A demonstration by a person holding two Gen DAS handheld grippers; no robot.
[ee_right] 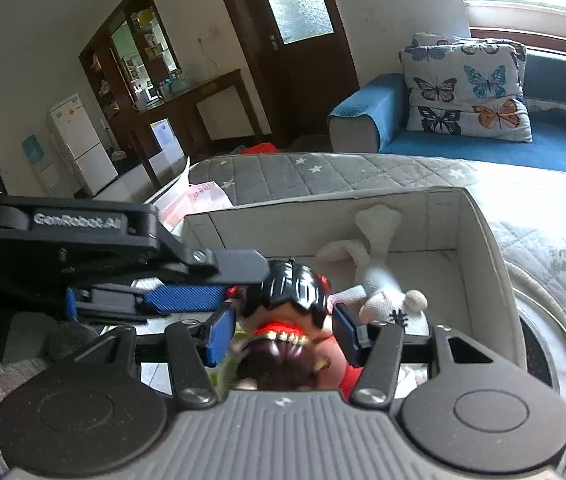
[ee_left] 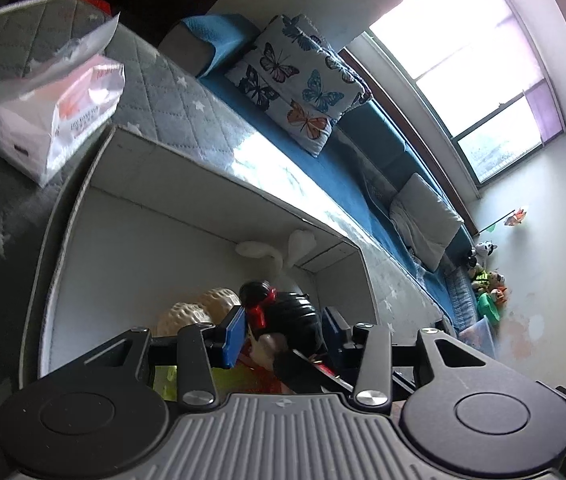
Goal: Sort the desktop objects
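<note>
A doll with black hair and red trim (ee_left: 283, 314) sits between the blue pads of my left gripper (ee_left: 283, 330), over a white box (ee_left: 131, 216). In the right wrist view the same doll (ee_right: 291, 292) lies between the pads of my right gripper (ee_right: 283, 332), and the left gripper (ee_right: 187, 298) reaches in from the left beside the doll's head. Both grippers look closed against the doll. A white plush rabbit (ee_right: 379, 276) and a cream bumpy toy (ee_left: 199, 308) lie in the box.
A tissue pack (ee_left: 51, 108) lies on the grey star-patterned quilted cover (ee_left: 187, 92) beside the box. A blue sofa with a butterfly cushion (ee_right: 467, 92) stands behind. A round tray rim (ee_right: 543, 292) shows right of the box.
</note>
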